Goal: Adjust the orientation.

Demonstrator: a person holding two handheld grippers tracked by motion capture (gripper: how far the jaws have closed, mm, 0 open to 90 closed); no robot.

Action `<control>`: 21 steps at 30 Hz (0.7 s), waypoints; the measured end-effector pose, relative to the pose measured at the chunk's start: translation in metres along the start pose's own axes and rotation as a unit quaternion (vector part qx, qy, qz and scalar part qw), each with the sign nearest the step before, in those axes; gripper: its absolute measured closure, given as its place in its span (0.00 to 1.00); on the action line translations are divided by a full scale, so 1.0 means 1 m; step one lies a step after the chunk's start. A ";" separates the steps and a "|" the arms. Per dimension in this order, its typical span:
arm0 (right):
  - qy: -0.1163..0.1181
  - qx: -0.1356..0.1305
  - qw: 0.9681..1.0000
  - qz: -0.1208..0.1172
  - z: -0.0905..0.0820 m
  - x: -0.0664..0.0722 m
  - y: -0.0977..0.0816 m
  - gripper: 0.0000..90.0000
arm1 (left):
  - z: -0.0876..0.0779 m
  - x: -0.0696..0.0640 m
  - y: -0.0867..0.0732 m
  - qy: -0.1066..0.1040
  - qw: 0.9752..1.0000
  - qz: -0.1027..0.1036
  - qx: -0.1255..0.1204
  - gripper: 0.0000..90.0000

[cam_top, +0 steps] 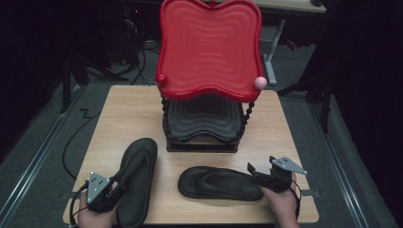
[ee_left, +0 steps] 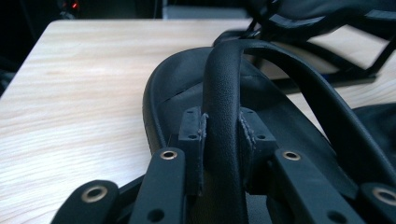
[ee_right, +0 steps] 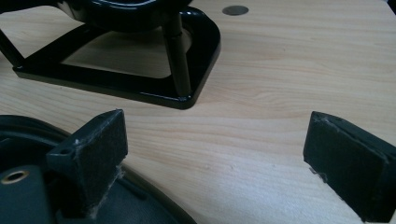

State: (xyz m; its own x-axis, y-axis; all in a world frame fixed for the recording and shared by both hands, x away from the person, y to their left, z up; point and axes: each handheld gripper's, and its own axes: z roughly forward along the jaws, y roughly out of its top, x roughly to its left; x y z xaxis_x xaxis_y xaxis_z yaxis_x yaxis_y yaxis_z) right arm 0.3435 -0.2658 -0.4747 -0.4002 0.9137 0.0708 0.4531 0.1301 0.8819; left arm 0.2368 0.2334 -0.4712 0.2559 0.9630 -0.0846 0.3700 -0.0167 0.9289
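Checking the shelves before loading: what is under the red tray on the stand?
Under the red tray sits a black tray on the stand's lower tier. Its front ridges show; its back part is covered by the red one.

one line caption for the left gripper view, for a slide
Left tongs clamp the strap of a black flip-flop on the wooden table.

Light wooden table [cam_top: 133, 109] with a pale grain, set on a grey floor [cam_top: 43, 156]. At the table's far middle stands a two-tier stand: a glossy red tray [cam_top: 209, 47] with a wavy, ribbed surface on top, a black tray [cam_top: 202, 118] of the same shape below, joined by beaded black posts [cam_top: 248, 114] on a black base frame [ee_right: 140, 88]. A pink ball [cam_top: 260, 82] caps the red tray's right corner. A black cable [cam_top: 71, 142] lies on the floor at left.
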 end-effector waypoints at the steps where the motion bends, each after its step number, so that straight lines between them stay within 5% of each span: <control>1: 0.000 0.000 1.000 0.000 0.000 0.000 0.000 0.07 | -0.002 -0.004 0.001 -0.005 1.000 0.001 -0.007 0.82; 9: 0.009 -0.022 1.000 0.008 -0.008 0.000 0.002 0.15 | -0.009 -0.030 0.007 -0.042 0.998 0.037 -0.033 0.82; 16: 0.016 -0.032 0.999 -0.009 -0.016 0.005 0.000 0.20 | -0.010 -0.051 0.015 -0.075 0.993 0.062 -0.066 0.83; 21: 0.014 -0.039 0.999 -0.014 -0.021 0.013 -0.002 0.19 | -0.009 -0.058 0.019 -0.090 0.991 0.064 -0.077 0.83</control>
State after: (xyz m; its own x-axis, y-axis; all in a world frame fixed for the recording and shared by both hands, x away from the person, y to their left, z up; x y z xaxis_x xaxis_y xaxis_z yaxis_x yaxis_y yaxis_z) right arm 0.3209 -0.2626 -0.4664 -0.4346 0.8987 0.0587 0.3794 0.1236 0.9169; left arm 0.2212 0.1791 -0.4456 0.4527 0.8916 -0.0126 0.1863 -0.0807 0.9792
